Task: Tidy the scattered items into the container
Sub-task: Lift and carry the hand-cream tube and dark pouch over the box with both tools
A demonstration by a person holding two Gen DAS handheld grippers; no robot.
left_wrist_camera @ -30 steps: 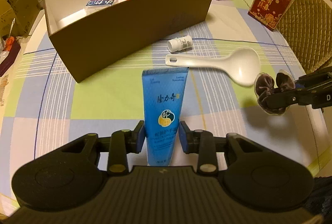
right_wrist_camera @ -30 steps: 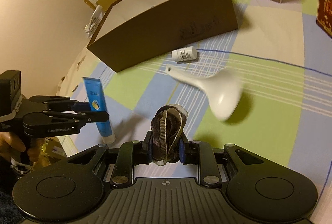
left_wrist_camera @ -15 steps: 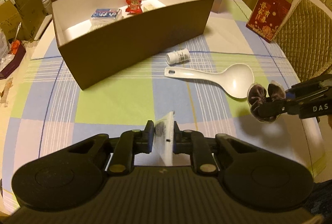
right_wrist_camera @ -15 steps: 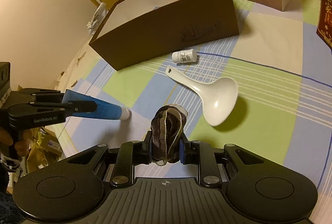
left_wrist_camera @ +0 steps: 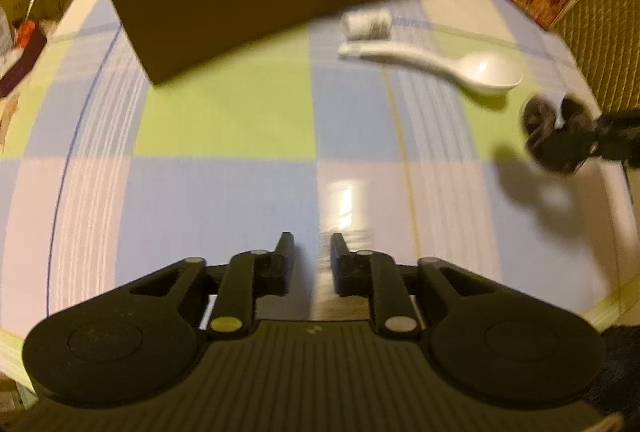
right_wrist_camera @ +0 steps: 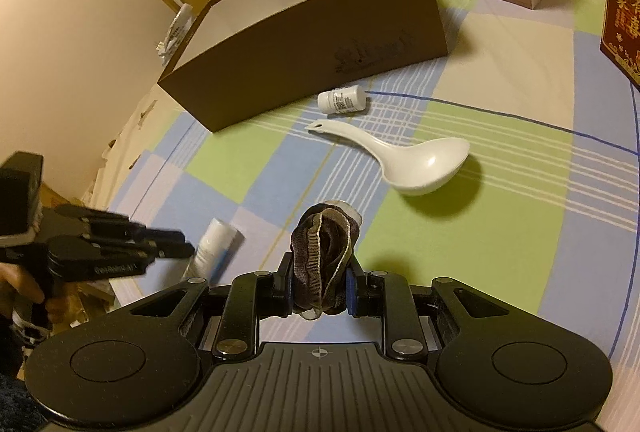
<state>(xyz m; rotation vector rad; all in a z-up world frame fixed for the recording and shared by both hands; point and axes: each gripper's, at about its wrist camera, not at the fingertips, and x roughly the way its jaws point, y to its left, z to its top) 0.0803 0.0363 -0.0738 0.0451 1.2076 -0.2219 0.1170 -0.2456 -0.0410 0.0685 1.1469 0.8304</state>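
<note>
Pinching a dark scrunchie (right_wrist_camera: pixel 324 264) between its blue pads, the right gripper (right_wrist_camera: pixel 318 290) is held above the checked tablecloth (right_wrist_camera: pixel 500 232). Ahead of it and a little to the right a white spoon (right_wrist_camera: pixel 404 160) is seen lying flat, and just beyond the spoon's handle a small white bottle (right_wrist_camera: pixel 342 100) is seen on its side. Farther ahead the brown box (right_wrist_camera: pixel 304 44) is set, its open top turned up.

To the right gripper's left, the left gripper (left_wrist_camera: pixel 311 256) is held low over the cloth by a hand (right_wrist_camera: pixel 24 292). Its jaws are seen slightly parted with nothing between them, having just been opening. In the right wrist view a white and blue tube (right_wrist_camera: pixel 214 248) is seen just past the left gripper's fingertips (right_wrist_camera: pixel 176 252), lying on the cloth near the table's edge; whether it is touched by them cannot be told.
</note>
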